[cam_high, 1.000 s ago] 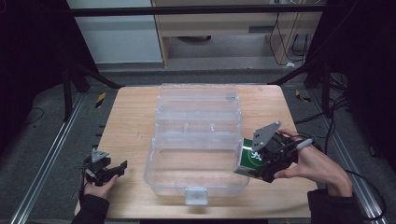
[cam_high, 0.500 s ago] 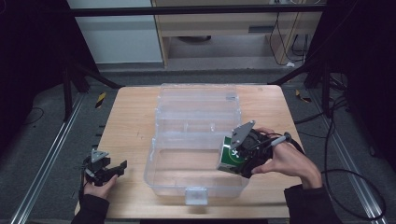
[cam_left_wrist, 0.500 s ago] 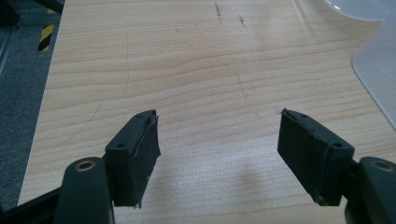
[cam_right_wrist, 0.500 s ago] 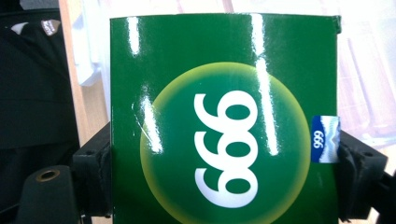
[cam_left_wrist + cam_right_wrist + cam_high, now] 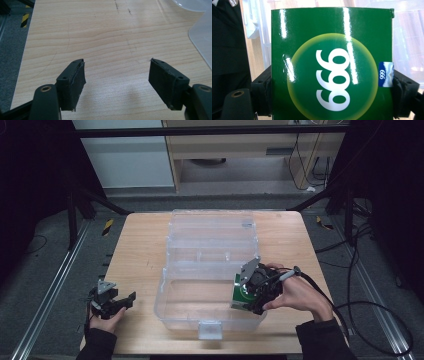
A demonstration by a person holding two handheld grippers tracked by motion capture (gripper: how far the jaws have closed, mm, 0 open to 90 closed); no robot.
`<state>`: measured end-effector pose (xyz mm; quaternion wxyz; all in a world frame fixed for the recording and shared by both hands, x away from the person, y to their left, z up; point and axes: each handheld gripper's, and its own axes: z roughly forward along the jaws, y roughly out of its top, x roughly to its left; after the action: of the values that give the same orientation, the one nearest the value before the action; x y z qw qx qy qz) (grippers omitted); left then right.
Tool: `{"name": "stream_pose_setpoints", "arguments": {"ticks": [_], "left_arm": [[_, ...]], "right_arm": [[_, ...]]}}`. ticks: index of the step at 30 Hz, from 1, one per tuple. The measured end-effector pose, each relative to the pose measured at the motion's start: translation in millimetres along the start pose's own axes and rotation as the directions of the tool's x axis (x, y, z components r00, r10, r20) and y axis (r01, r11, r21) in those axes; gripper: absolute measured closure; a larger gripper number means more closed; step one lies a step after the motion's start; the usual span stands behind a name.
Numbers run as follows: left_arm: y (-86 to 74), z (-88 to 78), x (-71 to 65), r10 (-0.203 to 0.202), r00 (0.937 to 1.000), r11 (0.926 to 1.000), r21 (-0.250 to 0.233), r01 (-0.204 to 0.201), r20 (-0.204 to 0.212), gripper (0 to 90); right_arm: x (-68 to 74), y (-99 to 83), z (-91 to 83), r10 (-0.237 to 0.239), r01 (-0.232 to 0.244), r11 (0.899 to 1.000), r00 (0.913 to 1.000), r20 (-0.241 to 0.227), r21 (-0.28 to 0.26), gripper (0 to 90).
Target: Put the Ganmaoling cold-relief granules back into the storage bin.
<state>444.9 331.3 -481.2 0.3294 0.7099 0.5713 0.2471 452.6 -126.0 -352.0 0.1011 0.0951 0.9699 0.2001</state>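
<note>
A green box (image 5: 332, 65) marked with white digits on a yellow-green disc sits clamped between the two black pads of my right gripper (image 5: 332, 95). In the high view that right gripper (image 5: 248, 296) holds the green box (image 5: 241, 296) low inside the right end of the near compartment of a clear plastic bin (image 5: 185, 317). My left gripper (image 5: 122, 301) rests at the table's near left corner, well left of the bin. Its jaws stand wide apart over bare wood in the left gripper view, my left gripper (image 5: 116, 75) with nothing between them.
The clear bin's open lid (image 5: 212, 227) lies flat toward the far side of the wooden table (image 5: 137, 250). A corner of the bin (image 5: 202, 35) shows at the right of the left gripper view. Dark floor and metal rails surround the table.
My right gripper has carried the green box leftward and down, from the bin's right rim into its near compartment. The left gripper has stayed put.
</note>
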Motion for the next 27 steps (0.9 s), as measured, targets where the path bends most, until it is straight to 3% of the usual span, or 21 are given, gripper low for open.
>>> {"name": "stream_pose_setpoints", "arguments": {"ticks": [6,19,22,27], "left_arm": [[0.0,0.1,0.2,0.001,1.0,1.0,0.001,-0.001,-0.002,28.6],[0.1,-0.5,0.4,0.001,1.0,1.0,-0.002,-0.001,-0.002,28.7],[0.1,-0.5,0.6,0.001,1.0,1.0,-0.002,-0.001,-0.002,28.7],[0.2,-0.4,0.3,0.002,1.0,1.0,-0.001,-0.002,-0.002,28.7]], "right_arm": [[1.4,-5.3,10.6,0.002,-0.002,1.0,0.9999,-0.016,-0.009,16.1],[6.0,-2.8,29.9,-0.035,0.036,0.998,0.9991,-0.025,0.049,16.0],[5.5,-6.0,34.4,-0.014,0.016,0.999,0.9991,-0.04,0.045,16.0],[7.4,-8.7,41.3,-0.019,0.022,0.998,0.9986,-0.049,0.063,15.8]]}}
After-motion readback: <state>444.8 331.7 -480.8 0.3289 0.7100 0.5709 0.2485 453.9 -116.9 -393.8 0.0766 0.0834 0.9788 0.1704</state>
